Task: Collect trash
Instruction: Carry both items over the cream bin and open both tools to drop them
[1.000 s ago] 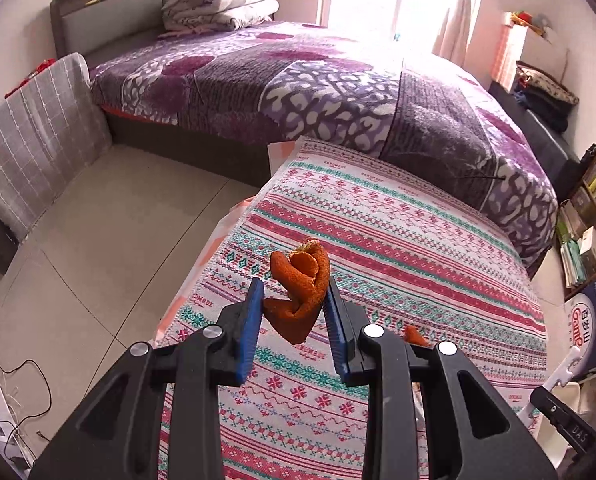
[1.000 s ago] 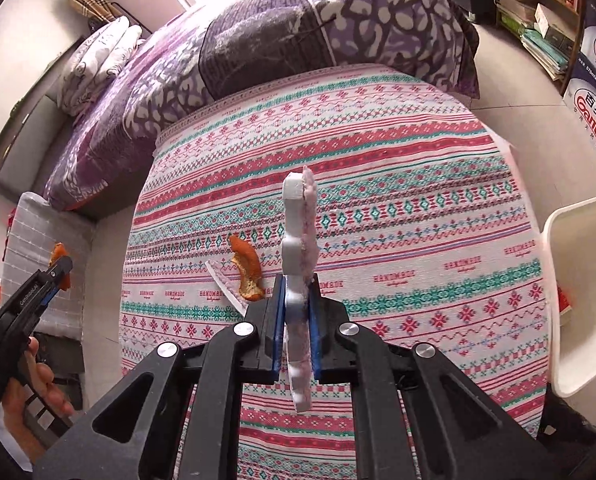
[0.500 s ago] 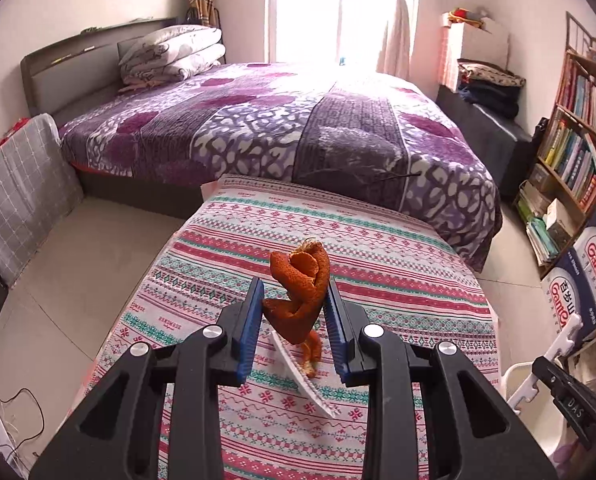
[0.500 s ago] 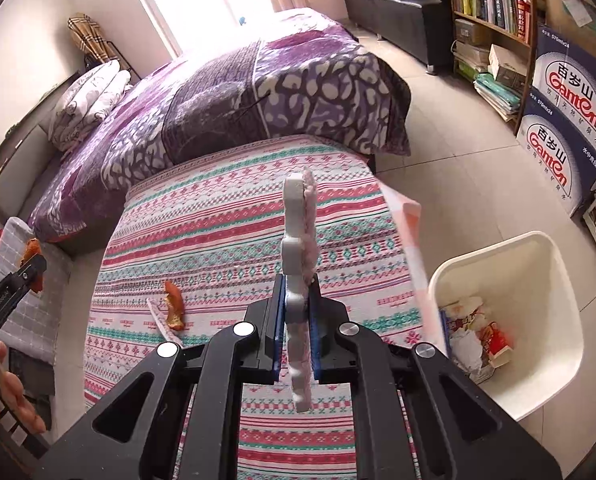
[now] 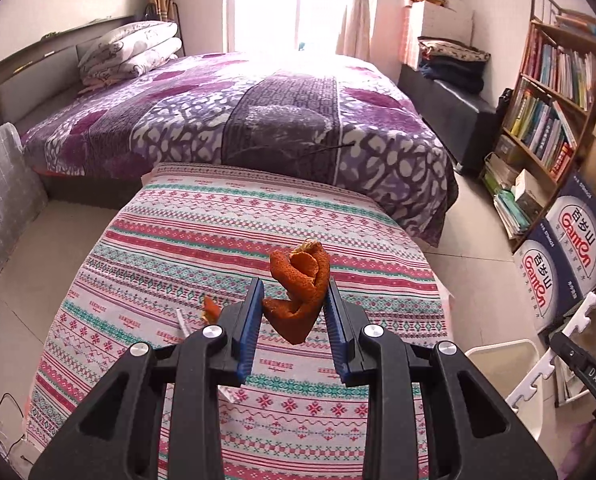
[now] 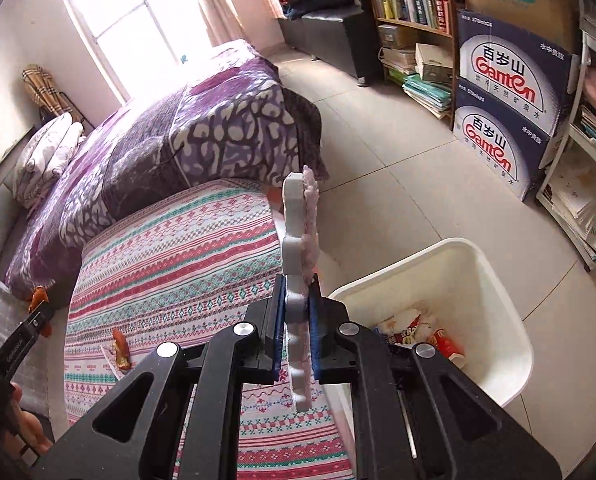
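My left gripper (image 5: 294, 316) is shut on a curled orange peel (image 5: 298, 288), held above the striped tablecloth (image 5: 234, 240). My right gripper (image 6: 297, 320) is shut on a flat white foam piece (image 6: 296, 240) with a pink fuzzy face, held upright near the table's right edge. A white trash bin (image 6: 494, 280) with wrappers inside stands on the floor just right of it; its rim also shows in the left wrist view (image 5: 502, 354). Another orange peel (image 6: 120, 350) and a white strip (image 5: 182, 322) lie on the cloth. The left gripper also shows at the far left of the right wrist view (image 6: 38, 304).
A bed with a purple blanket (image 5: 258, 116) sits behind the table. A bookshelf (image 5: 554, 92) and blue Ganten boxes (image 6: 510, 120) stand to the right. A black bench with folded clothes (image 5: 454, 80) stands by the wall. Tiled floor (image 6: 398, 140) surrounds the bin.
Both grippers have swung to the right with their loads. The bin has come closer in the right wrist view and entered the left wrist view.
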`<state>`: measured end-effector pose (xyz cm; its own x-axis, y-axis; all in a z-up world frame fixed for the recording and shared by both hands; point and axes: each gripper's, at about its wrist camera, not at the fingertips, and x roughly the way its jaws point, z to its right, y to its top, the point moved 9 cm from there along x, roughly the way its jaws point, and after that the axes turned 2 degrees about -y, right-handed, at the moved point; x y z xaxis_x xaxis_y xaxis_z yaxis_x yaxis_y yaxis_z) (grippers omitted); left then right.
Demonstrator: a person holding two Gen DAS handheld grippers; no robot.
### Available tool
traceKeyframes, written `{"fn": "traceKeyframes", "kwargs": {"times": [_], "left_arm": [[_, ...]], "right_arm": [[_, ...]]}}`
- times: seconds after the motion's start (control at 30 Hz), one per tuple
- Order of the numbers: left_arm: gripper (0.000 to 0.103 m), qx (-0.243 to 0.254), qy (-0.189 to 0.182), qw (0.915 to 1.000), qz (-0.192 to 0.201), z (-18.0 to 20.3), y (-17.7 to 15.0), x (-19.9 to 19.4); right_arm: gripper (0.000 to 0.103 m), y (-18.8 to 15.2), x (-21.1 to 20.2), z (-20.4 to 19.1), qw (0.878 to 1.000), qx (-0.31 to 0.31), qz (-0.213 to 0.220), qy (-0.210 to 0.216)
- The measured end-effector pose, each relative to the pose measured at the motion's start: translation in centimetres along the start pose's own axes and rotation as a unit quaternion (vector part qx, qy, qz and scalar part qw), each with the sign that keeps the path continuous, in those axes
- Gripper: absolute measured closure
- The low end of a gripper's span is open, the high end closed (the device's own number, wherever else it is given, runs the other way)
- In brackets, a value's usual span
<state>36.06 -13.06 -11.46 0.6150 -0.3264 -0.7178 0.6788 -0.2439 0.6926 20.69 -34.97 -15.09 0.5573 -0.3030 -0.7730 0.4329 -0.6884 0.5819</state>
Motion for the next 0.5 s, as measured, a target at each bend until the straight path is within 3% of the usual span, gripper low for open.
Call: {"fn": "traceKeyframes", "kwargs": {"times": [0.4, 0.47, 0.5], "left_arm": [[0.072, 0.076, -0.062, 0.9951, -0.013, 10.9, -2.8, 0.3], [0.072, 0.091, -0.073, 0.9931, -0.017, 12.7, -3.6, 0.3], [0.072, 0.098, -0.078, 0.9919, -0.019, 13.6, -3.9, 0.3]], "right_arm": [[0.092, 1.4, -0.7, 7.4, 0.997, 0.071, -0.003, -0.034], [0.088, 1.5, -1.0, 8.6, 0.996, 0.085, -0.002, -0.036], [0.077, 1.6, -1.2, 9.3, 0.995, 0.093, -0.001, -0.039]]}}
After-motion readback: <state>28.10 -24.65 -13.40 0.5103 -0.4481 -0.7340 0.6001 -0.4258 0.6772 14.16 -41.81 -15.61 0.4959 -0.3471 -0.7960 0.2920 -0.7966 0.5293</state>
